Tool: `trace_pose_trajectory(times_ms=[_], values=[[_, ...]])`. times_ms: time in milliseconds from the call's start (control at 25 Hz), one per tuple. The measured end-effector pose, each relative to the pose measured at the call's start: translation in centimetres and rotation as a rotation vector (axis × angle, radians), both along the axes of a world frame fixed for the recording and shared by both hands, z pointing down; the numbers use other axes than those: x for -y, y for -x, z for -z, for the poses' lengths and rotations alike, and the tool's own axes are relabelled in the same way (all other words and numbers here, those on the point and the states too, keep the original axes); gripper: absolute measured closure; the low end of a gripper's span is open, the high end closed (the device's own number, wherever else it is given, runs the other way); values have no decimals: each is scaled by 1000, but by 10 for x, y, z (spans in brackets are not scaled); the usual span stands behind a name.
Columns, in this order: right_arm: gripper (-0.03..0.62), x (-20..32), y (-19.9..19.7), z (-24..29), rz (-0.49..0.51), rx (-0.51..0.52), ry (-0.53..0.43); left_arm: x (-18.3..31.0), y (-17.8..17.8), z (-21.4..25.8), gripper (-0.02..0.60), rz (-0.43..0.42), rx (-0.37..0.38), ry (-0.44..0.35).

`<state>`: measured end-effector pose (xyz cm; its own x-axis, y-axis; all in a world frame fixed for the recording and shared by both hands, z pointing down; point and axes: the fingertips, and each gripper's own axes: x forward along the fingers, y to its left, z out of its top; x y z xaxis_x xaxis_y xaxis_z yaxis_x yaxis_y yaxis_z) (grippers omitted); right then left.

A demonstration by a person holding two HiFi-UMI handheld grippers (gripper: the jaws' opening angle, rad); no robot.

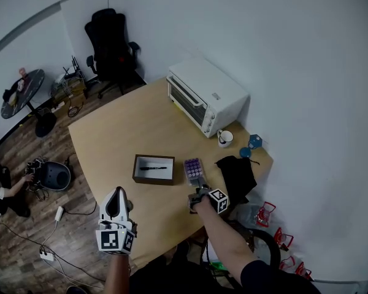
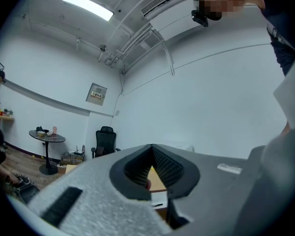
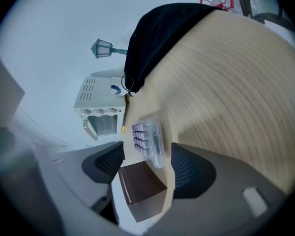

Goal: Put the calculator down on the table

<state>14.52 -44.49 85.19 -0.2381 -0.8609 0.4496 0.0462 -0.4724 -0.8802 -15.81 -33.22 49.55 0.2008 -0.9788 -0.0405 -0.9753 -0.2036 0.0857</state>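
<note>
The calculator (image 1: 194, 170), clear-cased with purple keys, lies flat on the wooden table (image 1: 122, 139) between the brown box and the black cloth. My right gripper (image 1: 199, 196) sits just behind it, jaws wide apart and not touching it. In the right gripper view the calculator (image 3: 148, 139) rests on the table just ahead of the open right gripper (image 3: 147, 163), its near end between the pads. My left gripper (image 1: 118, 192) hovers over the table's near left part, pointing level; its tips meet with nothing held. The left gripper (image 2: 151, 148) shows the same in its own view.
A shallow brown box (image 1: 153, 169) with a pen lies left of the calculator. A black cloth (image 1: 236, 173) lies to the right at the table edge. A white toaster oven (image 1: 205, 97), a mug (image 1: 225, 138) and a blue lantern (image 1: 254, 142) stand at the back. An office chair (image 1: 110, 45) is beyond.
</note>
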Motion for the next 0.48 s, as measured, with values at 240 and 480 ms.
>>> trace_pose_trajectory(times_ms=[240, 480], values=[[276, -10, 6, 55, 40, 6, -166, 0, 1, -1, 586, -11, -2, -9], [281, 4, 27, 145, 82, 4, -393, 0, 11, 0, 586, -2, -9, -13]])
